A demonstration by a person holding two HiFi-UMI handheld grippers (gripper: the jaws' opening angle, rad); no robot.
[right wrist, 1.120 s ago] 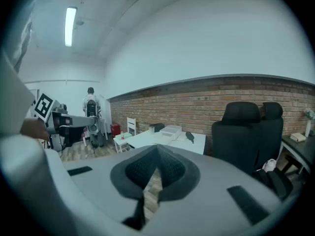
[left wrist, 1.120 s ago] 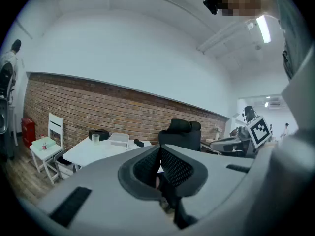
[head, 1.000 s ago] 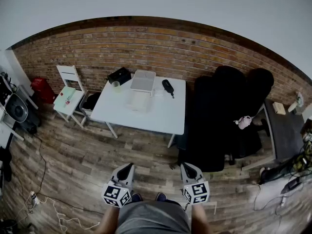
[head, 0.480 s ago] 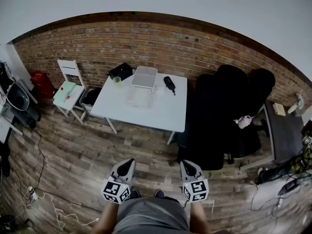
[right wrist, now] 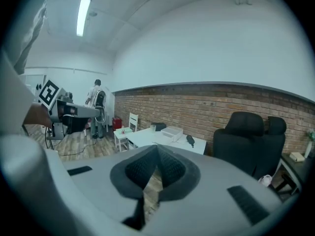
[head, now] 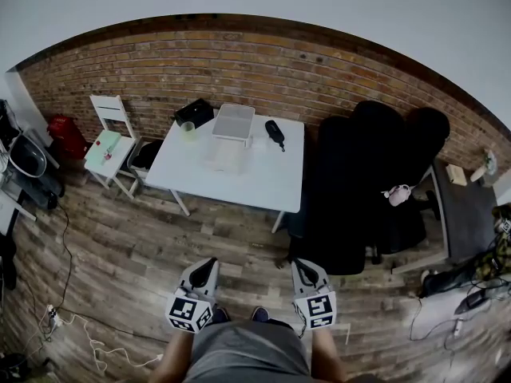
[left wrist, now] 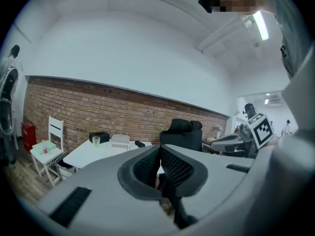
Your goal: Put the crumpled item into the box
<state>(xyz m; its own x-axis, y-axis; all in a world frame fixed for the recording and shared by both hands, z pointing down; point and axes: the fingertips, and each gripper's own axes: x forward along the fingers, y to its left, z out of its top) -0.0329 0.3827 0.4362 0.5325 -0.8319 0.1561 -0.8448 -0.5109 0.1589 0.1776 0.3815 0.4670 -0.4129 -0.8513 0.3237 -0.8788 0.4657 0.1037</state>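
1. Both grippers are held low in front of the person, over the wood floor (head: 120, 246) and well apart from the white table (head: 263, 186).
2. The left gripper (left wrist: 159, 151) has its jaws pressed together with nothing between them, so it's empty.
3. Same for the right gripper (right wrist: 157, 151) — jaws closed tip to tip, nothing held.
4. The box (head: 234, 122) is a clear one with a flat top, sitting at the far edge of the table near the brick wall (head: 239, 70). A cup (head: 188, 128) is to its left and a dark object (head: 275, 136) to its right.
5. The crumpled item (head: 227, 158) looks like the pale lump lying on the table just in front of the box — it's too small in the head view to be sure.
6. A white chair (head: 108, 114) stands left of the table, and black office chairs (head: 375, 174) stand on its right.
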